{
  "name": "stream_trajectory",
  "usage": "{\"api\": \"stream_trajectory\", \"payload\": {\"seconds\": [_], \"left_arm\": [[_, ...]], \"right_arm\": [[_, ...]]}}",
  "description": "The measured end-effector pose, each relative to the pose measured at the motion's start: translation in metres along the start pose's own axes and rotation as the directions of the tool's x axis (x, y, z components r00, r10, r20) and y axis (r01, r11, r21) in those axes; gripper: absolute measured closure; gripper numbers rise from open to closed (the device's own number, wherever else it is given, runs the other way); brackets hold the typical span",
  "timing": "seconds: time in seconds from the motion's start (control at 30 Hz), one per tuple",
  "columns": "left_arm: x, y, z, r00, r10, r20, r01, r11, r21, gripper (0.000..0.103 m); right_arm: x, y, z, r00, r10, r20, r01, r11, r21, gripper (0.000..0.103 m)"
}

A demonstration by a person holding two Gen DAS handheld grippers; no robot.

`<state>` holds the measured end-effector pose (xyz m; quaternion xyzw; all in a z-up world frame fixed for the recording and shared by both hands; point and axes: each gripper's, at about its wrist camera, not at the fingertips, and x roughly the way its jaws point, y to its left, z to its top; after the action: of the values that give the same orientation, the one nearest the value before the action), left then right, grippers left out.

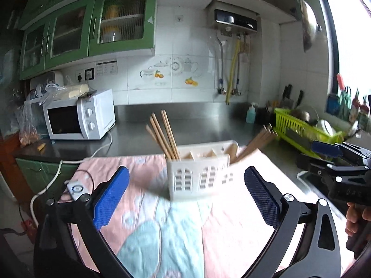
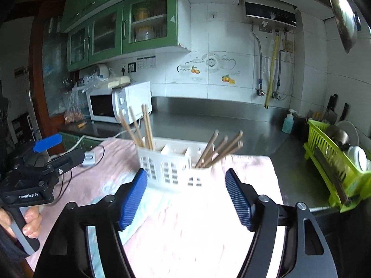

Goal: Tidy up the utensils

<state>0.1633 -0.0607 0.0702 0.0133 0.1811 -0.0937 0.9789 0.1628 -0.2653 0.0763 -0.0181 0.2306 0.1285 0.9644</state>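
A white slotted utensil holder [image 1: 197, 173] [image 2: 171, 166] stands on a pink and blue cloth [image 1: 176, 227] [image 2: 185, 227]. Several wooden chopsticks [image 1: 163, 134] [image 2: 139, 127] stand in its left compartment, and several more [image 1: 255, 142] [image 2: 220, 148] lean out of its right compartment. My left gripper [image 1: 186, 194] is open and empty, just in front of the holder. My right gripper [image 2: 186, 197] is open and empty, also just short of the holder. Each gripper shows at the edge of the other's view, the right [image 1: 324, 148] and the left [image 2: 47, 143].
A white microwave [image 1: 78, 115] [image 2: 120, 102] stands at the back left of the steel counter [image 1: 190, 129] [image 2: 231, 127]. A green dish rack [image 1: 303, 129] [image 2: 336, 164] with dishes is at the right. A blue soap bottle [image 1: 251, 113] [image 2: 287, 122] stands near the wall. Cables and a small white device [image 1: 76, 188] [image 2: 89, 158] lie at the cloth's left edge.
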Motion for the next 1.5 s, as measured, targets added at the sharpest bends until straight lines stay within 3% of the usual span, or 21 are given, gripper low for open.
{"api": "stream_trajectory", "payload": {"seconds": [0.3, 0.6, 1.0, 1.5], "left_arm": [[-0.035, -0.015, -0.045, 0.998, -0.006, -0.068, 0.008, 1.000, 0.029, 0.005], [-0.048, -0.017, -0.088, 0.990, 0.034, -0.134, -0.035, 0.999, -0.005, 0.005], [-0.060, 0.005, -0.114, 0.982, 0.063, -0.176, -0.073, 0.996, -0.051, 0.005], [-0.071, 0.019, -0.123, 0.980, 0.092, -0.176, -0.104, 0.993, -0.063, 0.005]], "right_arm": [[-0.031, 0.025, -0.058, 0.999, -0.038, -0.005, 0.038, 0.999, 0.002, 0.016], [-0.041, 0.028, -0.098, 0.997, -0.053, -0.054, 0.055, 0.998, 0.043, 0.013], [-0.047, 0.023, -0.118, 0.993, -0.076, -0.094, 0.082, 0.994, 0.067, 0.011], [-0.052, 0.031, -0.122, 0.993, -0.070, -0.097, 0.076, 0.995, 0.060, 0.010]]}}
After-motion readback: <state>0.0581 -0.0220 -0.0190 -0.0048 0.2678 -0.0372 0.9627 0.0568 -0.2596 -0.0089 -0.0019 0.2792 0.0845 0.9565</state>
